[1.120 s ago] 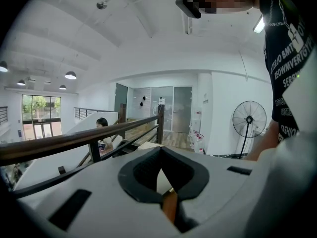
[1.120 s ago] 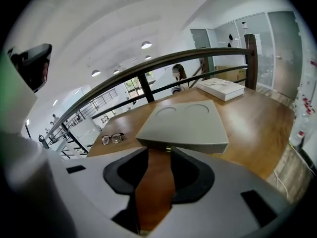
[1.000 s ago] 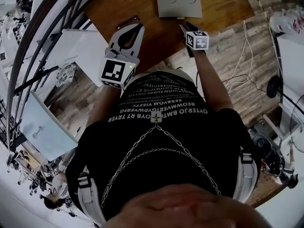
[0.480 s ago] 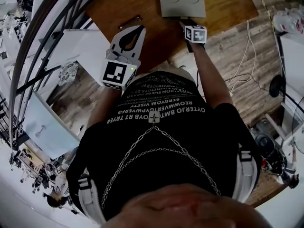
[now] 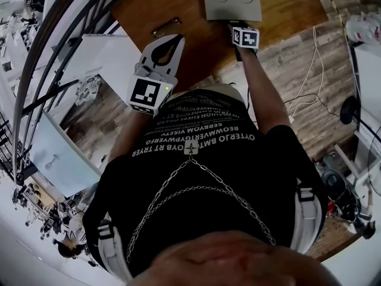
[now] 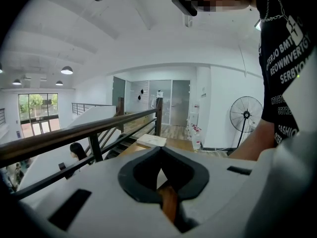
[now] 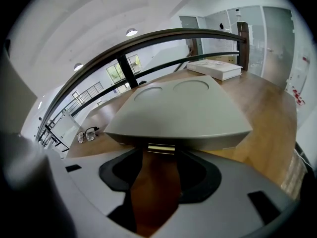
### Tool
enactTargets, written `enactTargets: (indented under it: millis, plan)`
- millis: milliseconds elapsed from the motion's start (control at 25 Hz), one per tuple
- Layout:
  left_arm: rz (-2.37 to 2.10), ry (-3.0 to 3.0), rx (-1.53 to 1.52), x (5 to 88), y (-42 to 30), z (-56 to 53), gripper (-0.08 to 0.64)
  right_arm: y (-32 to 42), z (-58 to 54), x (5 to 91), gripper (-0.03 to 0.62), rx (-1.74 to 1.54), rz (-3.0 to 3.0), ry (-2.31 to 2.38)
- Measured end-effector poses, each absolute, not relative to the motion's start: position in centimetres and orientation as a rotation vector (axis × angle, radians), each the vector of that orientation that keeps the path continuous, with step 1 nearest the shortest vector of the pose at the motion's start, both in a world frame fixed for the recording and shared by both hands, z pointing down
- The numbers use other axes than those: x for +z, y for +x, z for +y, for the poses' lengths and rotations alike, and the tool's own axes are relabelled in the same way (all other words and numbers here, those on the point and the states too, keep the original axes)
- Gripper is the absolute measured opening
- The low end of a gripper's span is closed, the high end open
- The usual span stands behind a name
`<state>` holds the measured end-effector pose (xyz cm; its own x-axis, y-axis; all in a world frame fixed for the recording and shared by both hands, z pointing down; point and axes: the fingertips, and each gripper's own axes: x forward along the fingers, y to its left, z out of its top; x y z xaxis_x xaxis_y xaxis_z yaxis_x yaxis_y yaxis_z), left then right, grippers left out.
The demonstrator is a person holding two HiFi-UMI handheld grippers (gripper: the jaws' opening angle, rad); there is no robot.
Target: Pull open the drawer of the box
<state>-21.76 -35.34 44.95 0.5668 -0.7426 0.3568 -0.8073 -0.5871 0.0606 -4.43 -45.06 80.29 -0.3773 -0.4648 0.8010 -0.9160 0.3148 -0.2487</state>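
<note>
Grey box [image 5: 231, 2] at the far side of the wooden table [image 5: 178, 5], directly ahead of the right gripper [image 5: 231, 26]. Looks rigid and light, probably moulded plastic, so likely to slide on the smooth wood under a hard tug. Best taken by the small pale tab [image 7: 161, 148] at the middle of the near face, under the overhanging top. Calls for a firm pinch and a slow, level pull toward the near side.

Right gripper view only: tab lined up between widely spread jaws, untouched; drawer front seemingly flush. Also glasses [image 7: 86, 134] off to the left.

Head view only: box top with two round dimples and both grippers together, but no tab.

Left gripper [image 5: 171, 39] near and left, tips pressed together on nothing; its view shows no box.
</note>
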Motion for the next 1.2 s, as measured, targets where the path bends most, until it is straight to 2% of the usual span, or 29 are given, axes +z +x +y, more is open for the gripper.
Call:
enactTargets:
  millis: [160, 440, 1200]
  plan:
    - [-1.309, 2.572, 0.444, 45.0, -22.2, -34.7, 0.006, -4.3, -45.0, 80.5, 0.180, 0.927, -1.938, 1.249]
    - [-1.308, 2.584, 0.455, 44.6, -21.9, -33.9, 0.006, -4.3, -45.1, 80.8, 0.166, 0.928, -1.893, 1.247]
    - [-1.325, 2.640, 0.451, 42.9, -21.4, -34.0, 0.006, -4.5, -43.3, 80.9, 0.163, 0.928, -1.885, 1.218]
